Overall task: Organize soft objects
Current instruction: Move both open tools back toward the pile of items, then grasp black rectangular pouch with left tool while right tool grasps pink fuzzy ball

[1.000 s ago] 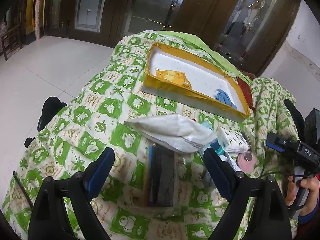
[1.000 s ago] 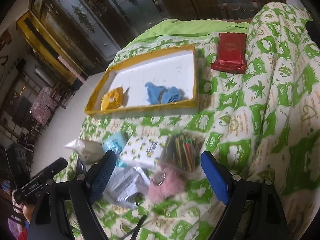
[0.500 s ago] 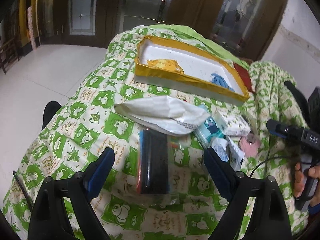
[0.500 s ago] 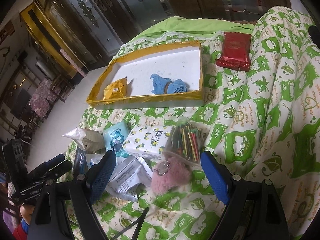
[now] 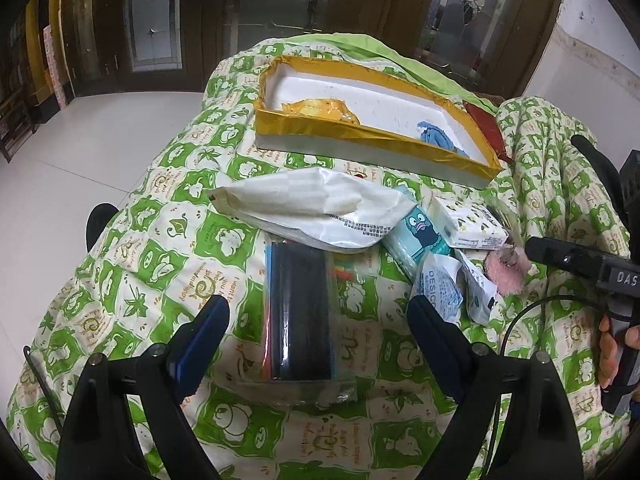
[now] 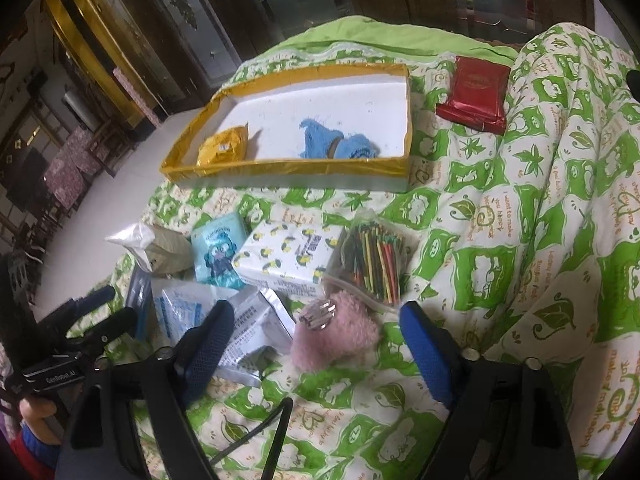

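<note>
My left gripper is open and points down at a black packet in a clear bag, which lies between its blue fingers without touching them. My right gripper straddles a pink fluffy keyring. Its jaws are closing, but the pads stand apart from the fluff. Behind both sits a gold-rimmed white tray holding a yellow packet and a blue cloth. Everything rests on a green-and-white quilt.
A white pouch, a teal tissue pack, a lemon-print tissue pack, a bag of coloured sticks and silver sachets crowd the quilt. A red packet lies right of the tray. White floor drops off left.
The left gripper has come forward and lower, so the black packet now lies between its fingers. The right gripper's fingers have narrowed a little around the pink keyring.
</note>
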The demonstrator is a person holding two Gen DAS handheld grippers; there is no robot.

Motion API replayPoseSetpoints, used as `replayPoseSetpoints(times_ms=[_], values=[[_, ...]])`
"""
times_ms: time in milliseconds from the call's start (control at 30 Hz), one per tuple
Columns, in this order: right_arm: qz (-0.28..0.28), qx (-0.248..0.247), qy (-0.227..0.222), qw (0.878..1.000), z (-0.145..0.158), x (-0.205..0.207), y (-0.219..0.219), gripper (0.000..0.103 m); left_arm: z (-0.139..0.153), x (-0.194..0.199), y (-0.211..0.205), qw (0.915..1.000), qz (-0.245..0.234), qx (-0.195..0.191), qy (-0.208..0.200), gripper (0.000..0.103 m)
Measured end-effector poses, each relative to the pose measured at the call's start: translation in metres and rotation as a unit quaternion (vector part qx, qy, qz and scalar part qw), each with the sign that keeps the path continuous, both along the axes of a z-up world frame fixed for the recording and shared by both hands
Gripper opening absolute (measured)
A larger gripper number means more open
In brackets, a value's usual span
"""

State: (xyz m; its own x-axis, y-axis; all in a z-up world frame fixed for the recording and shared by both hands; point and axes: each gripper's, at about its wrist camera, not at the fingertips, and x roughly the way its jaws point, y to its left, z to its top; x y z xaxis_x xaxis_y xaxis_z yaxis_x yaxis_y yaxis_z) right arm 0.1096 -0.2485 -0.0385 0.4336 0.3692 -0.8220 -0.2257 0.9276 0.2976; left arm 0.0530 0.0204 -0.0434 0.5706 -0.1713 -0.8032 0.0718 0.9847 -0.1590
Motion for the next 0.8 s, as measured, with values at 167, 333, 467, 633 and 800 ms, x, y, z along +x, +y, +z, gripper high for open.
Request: replayPoseSetpoints(times_ms=[167, 333, 467, 633, 800], values=[[0.016, -0.032, 0.021, 0.999, -0.011, -0.002, 0.01, 0.07, -0.004, 0.002, -0.003, 0.9999, -0.004, 0.008, 0.006, 0.09], [0.023, -0.056, 0.025, 0.998, -0.017, -0.002, 0.016, 0.069, -0.011, 0.006, -0.003, 0.9997, 0.003, 0.016, 0.018, 0.09], [0.029, -0.077, 0.026, 0.996, -0.022, -0.001, 0.022, 0.069, -0.018, 0.011, -0.007, 0.9992, 0.002, 0.026, 0.028, 0.09], [0.034, -0.111, 0.029, 0.993, -0.03, 0.002, 0.03, 0.057, -0.027, 0.016, -0.011, 0.9984, -0.006, 0.033, 0.047, 0.064], [0.036, -0.115, 0.029, 0.992, -0.032, 0.003, 0.031, 0.049, -0.028, 0.015, -0.012, 0.9986, -0.016, 0.022, 0.046, 0.039]])
